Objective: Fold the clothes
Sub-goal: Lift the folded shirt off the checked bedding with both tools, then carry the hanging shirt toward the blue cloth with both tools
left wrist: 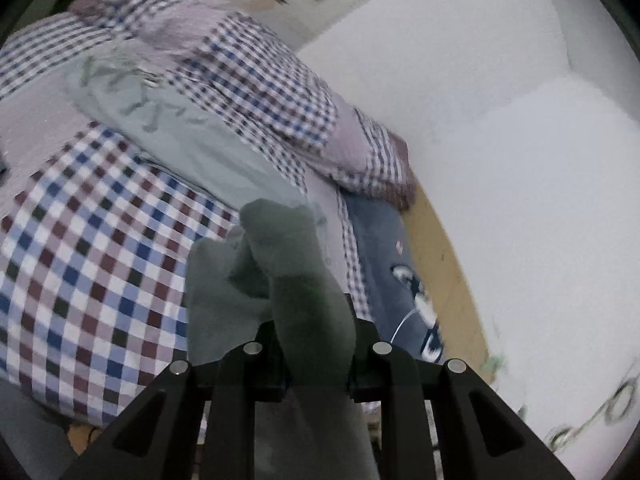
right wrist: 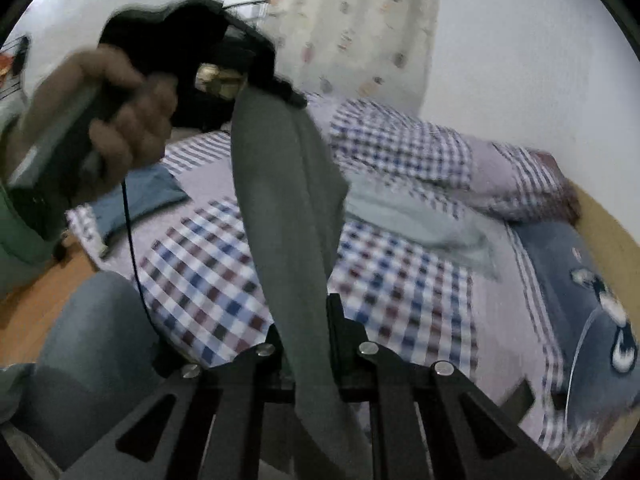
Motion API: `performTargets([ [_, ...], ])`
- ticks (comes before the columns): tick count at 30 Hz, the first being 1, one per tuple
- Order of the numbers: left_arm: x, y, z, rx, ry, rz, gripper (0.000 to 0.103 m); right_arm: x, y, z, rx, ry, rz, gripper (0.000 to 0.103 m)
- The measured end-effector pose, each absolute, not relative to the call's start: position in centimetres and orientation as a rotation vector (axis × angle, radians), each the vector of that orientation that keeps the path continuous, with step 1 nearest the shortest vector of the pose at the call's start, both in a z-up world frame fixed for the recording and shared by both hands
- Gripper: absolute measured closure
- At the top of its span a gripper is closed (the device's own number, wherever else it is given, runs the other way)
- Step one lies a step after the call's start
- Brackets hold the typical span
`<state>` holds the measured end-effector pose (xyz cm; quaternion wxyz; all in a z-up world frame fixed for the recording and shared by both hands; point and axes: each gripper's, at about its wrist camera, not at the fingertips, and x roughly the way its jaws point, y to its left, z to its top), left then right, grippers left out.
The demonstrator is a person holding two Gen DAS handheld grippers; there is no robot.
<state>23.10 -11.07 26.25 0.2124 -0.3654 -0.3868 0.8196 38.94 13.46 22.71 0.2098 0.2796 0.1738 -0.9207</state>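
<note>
Grey-green garment (right wrist: 280, 200): soft, limp knit, light, no stiffness; hangs in a long bunched strip above the bed. Stretched between both tools. Right gripper (right wrist: 310, 340) clenched on its lower end, cloth pinched between the fingers (right wrist: 340, 320). Left gripper (left wrist: 310, 344) likewise clamped on a wad of the same cloth; seen from the right wrist view, held high in the person's left hand (right wrist: 108, 120).

Handling judgement: will sag and twist, not slippery, not fragile. Best hold at hems or corners rather than mid-cloth bunches; present grips look bunched, so the edges are not squared.

Checked bedspread (right wrist: 360, 280) offers open flat room directly below. Limits: pale blue garment (right wrist: 416, 216) lying just beyond, rumpled checked quilt (right wrist: 400, 140) behind it, navy printed pillow (right wrist: 580, 280) at the right near the wall. Bed edge and wooden floor (right wrist: 24, 312) at the left, beside the person's knee (right wrist: 92, 320).
</note>
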Motion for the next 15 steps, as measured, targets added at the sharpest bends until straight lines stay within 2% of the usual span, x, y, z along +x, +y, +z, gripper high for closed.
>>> performTargets([
  [8,24.4,-21.9,28.9,-0.913,-1.307,2.341,0.083,35.3,6.3,27.8,0.631,0.638,-2.364,0.094],
  [15,24.3,-32.1,30.8,-0.879,-1.379,2.494,0.083,30.5,-2.4,29.3,0.551,0.675,-2.187,0.094],
])
